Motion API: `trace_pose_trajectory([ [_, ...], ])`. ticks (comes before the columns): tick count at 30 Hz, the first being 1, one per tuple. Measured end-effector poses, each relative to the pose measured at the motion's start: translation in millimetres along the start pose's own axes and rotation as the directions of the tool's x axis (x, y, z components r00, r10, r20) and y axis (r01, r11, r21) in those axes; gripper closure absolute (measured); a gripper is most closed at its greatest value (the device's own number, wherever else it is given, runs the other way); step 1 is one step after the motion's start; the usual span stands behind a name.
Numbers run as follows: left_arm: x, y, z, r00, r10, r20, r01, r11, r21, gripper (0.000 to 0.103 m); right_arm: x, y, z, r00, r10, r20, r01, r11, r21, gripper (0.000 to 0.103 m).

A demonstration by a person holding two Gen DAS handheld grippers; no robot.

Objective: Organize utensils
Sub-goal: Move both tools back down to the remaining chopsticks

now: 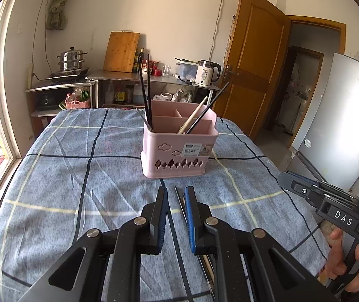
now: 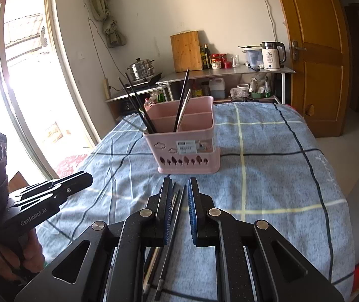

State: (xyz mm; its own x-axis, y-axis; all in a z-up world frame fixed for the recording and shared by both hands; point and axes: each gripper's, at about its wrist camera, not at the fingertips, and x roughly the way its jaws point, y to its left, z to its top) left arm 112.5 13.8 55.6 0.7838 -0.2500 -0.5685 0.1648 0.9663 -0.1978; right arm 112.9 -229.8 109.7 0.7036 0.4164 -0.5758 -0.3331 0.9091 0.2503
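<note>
A pink utensil basket [image 1: 178,151] [image 2: 185,146] stands mid-table on the blue checked cloth. It holds black chopsticks [image 1: 145,88] at its left end and a black and a pale chopstick [image 1: 199,115] leaning right. Loose chopsticks [image 2: 172,226] lie on the cloth in front of it, a dark one and a pale one. My right gripper [image 2: 180,188] is open just above them, fingers on either side. My left gripper [image 1: 175,196] is open and empty; the same chopsticks [image 1: 180,201] lie by its right finger. Each gripper shows at the other view's edge.
The table's cloth [image 2: 267,176] stretches around the basket. Behind stand a steel counter with a kettle [image 1: 207,73], a cutting board [image 1: 121,51], a steamer pot [image 1: 71,59], and a wooden door [image 1: 252,58]. A fridge [image 1: 343,115] is at the right.
</note>
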Motion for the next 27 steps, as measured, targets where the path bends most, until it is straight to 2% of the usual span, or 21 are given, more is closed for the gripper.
trace_pose_trajectory([
  [6,-7.2,-8.8,-20.2,1.000,0.012,-0.015,-0.011,1.000,0.020,0.090,-7.2,0.3,-24.4,1.000,-0.012,-0.015,0.012,1.000,-0.001,0.087],
  [13,-4.7,-13.7,-32.2,0.999,0.011,-0.039,-0.010,0.999,0.032,0.090,-3.1,0.6,-36.9,0.999,-0.021,-0.043,0.020,1.000,-0.007,0.086],
  [27,19.3,4.9,-41.2,0.995,0.023,-0.099,-0.024,1.000,-0.008,0.090,33.8,5.9,-52.2,0.991,-0.025,-0.131,0.021,0.999,-0.028,0.086],
])
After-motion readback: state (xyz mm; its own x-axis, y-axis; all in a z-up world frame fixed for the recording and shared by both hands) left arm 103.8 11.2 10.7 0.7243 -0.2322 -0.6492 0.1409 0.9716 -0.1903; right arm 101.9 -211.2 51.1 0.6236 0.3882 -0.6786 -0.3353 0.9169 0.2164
